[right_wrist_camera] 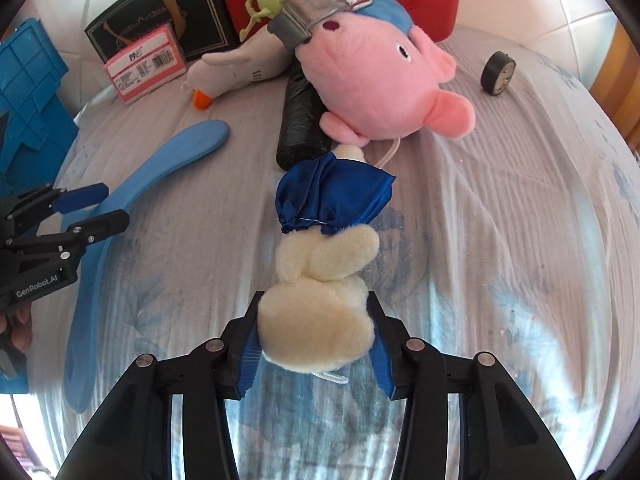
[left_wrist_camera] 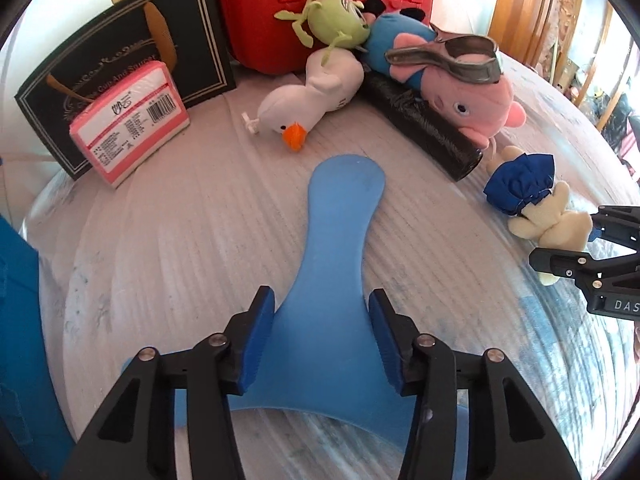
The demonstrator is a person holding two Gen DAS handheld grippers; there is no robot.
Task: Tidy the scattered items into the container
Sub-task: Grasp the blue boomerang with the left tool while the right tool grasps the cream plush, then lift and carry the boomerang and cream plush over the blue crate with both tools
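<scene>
A long flat blue plastic piece [left_wrist_camera: 340, 216] lies on the grey bedcover, and my left gripper [left_wrist_camera: 321, 295] is shut on its widening lower part, both blue pads against its edges. The same piece [right_wrist_camera: 180, 152] and left gripper [right_wrist_camera: 98, 210] show at the left of the right wrist view. My right gripper [right_wrist_camera: 316, 298] is shut on the cream body of a small plush toy [right_wrist_camera: 320, 320] that wears a dark blue cloth [right_wrist_camera: 336, 196]. The left wrist view shows that toy [left_wrist_camera: 536, 216] at the right, with the right gripper [left_wrist_camera: 580, 244] on it. A blue crate [right_wrist_camera: 28, 92] stands at the left.
Behind lie a pink pig plush [right_wrist_camera: 376, 76] with a metal clip [right_wrist_camera: 312, 8] on it, a white duck plush [left_wrist_camera: 308, 96], a green plush [left_wrist_camera: 336, 20], a black roll [left_wrist_camera: 424, 120], a pink pack [left_wrist_camera: 128, 124], a black box [left_wrist_camera: 120, 52], a red case [left_wrist_camera: 280, 4] and a tape roll [right_wrist_camera: 498, 74].
</scene>
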